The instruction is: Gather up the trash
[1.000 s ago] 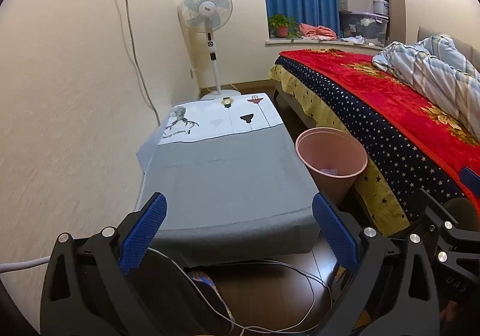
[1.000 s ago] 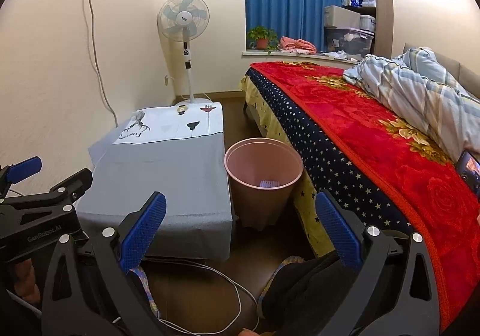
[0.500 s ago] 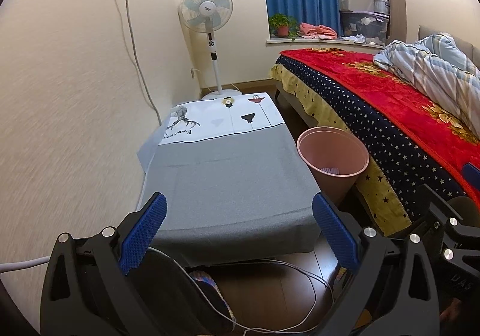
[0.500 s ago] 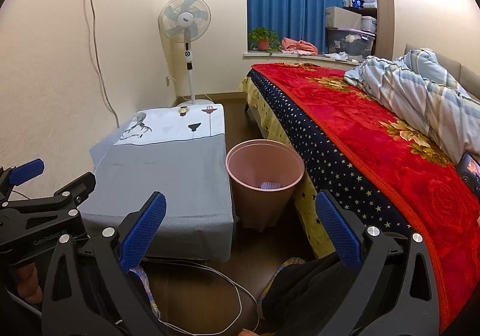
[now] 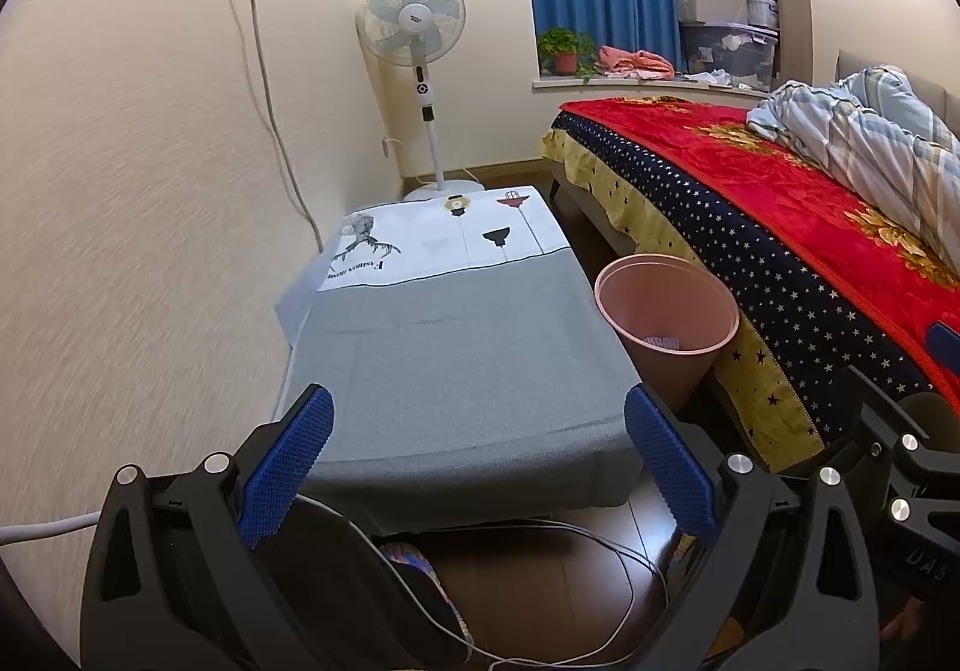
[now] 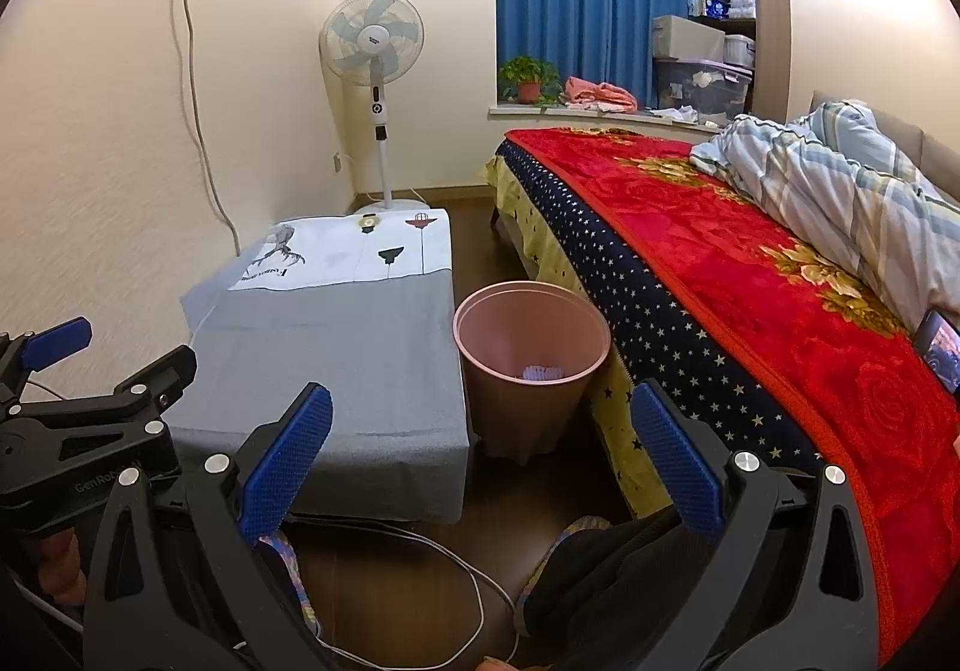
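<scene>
A pink trash bin (image 6: 531, 359) stands on the floor between the low table and the bed; it also shows in the left wrist view (image 5: 666, 323). A small pale item (image 6: 542, 372) lies at its bottom. My left gripper (image 5: 480, 461) is open and empty, held over the near end of the low table (image 5: 456, 371). My right gripper (image 6: 480, 455) is open and empty, in front of the bin. The left gripper shows at the left of the right wrist view (image 6: 78, 431). I see no loose trash on the table.
The low table (image 6: 336, 359) has a grey and white printed cloth. A bed with a red blanket (image 6: 750, 275) fills the right. A standing fan (image 6: 373, 47) is by the far wall. White cables (image 6: 456, 569) and slippers (image 6: 288, 557) lie on the floor.
Both views shifted slightly; the grippers drifted a little back and stayed open and empty.
</scene>
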Action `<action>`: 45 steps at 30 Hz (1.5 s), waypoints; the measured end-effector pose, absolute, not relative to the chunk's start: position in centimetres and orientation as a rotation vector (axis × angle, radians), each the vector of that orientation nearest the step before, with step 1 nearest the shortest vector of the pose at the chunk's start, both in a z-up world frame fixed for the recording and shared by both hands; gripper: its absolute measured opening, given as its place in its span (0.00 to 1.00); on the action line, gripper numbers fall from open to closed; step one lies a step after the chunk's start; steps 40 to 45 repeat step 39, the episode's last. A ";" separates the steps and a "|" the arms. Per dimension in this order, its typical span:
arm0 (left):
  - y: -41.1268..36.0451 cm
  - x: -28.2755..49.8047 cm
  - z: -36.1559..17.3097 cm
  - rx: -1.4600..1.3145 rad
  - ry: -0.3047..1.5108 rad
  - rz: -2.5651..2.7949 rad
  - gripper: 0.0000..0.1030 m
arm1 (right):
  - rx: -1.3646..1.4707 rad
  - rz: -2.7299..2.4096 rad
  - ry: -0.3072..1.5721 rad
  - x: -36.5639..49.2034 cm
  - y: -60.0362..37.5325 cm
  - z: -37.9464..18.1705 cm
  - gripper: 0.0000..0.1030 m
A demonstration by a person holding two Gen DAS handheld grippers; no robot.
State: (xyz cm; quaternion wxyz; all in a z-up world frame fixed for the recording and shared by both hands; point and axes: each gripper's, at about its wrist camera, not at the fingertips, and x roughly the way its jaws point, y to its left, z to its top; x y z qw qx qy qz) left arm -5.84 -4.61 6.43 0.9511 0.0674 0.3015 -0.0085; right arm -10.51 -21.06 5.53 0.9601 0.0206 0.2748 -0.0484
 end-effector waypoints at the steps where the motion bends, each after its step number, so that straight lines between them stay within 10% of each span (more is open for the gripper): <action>1: -4.6 -5.9 6.4 0.135 0.613 -0.016 0.92 | 0.043 -0.099 0.557 -10.5 -21.1 5.5 0.95; 45: -4.4 -5.5 5.6 0.104 0.636 0.004 0.92 | 0.039 -0.091 0.581 -10.4 -21.2 4.7 0.95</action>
